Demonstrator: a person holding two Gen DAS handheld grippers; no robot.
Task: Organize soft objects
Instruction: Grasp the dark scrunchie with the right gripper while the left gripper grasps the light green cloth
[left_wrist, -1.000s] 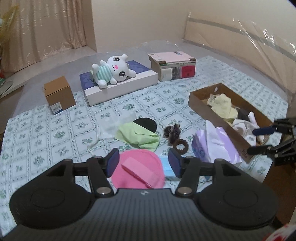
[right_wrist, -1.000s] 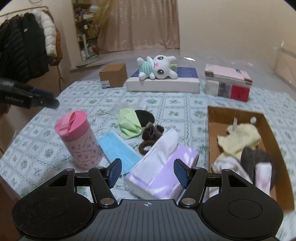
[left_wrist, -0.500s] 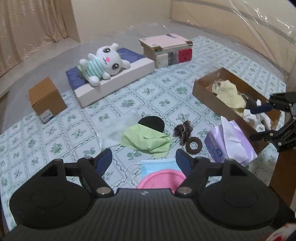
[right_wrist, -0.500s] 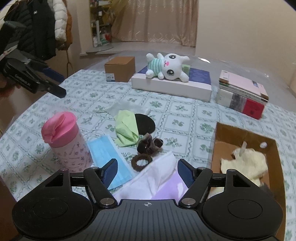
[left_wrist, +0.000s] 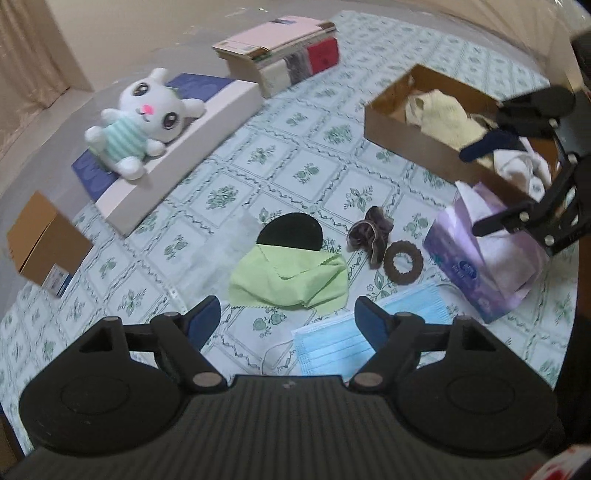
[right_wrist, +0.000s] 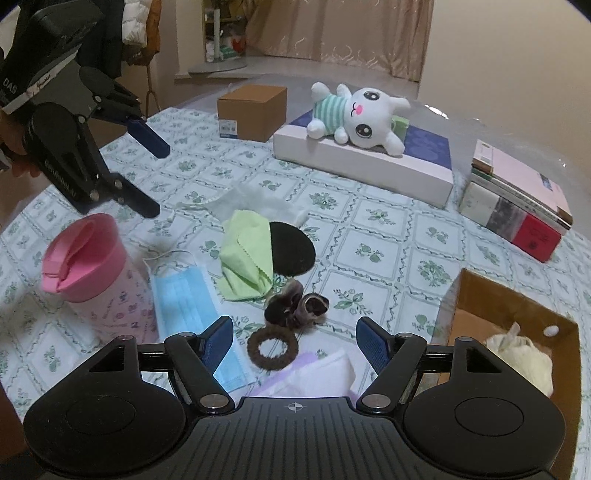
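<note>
While both tongs hang over the patterned bench (left_wrist: 258, 147) with nothing between their pads, their jaws have just been opening and now stand wide. In the right wrist view, going left to right: the left tongs (right_wrist: 153, 181) are held above a pink cup (right_wrist: 88, 266); just beside the cup lies a blue face mask (right_wrist: 184, 295); next comes a green cloth (right_wrist: 245, 258) overlapping a black round pad (right_wrist: 293, 249); below these sit a dark scrunchie (right_wrist: 295, 308) and a brown hair ring (right_wrist: 272, 349), the ring framed by the right tongs (right_wrist: 295, 341). A purple tissue pack (right_wrist: 314, 369) lies at the lower edge, and a cardboard box (right_wrist: 498, 306) holding a cream cloth (right_wrist: 521, 354) is at the far right. Further back, a plush bunny (right_wrist: 358, 118) lies on a white flat box (right_wrist: 369, 166), with stacked books (right_wrist: 517, 206) to its right.
</note>
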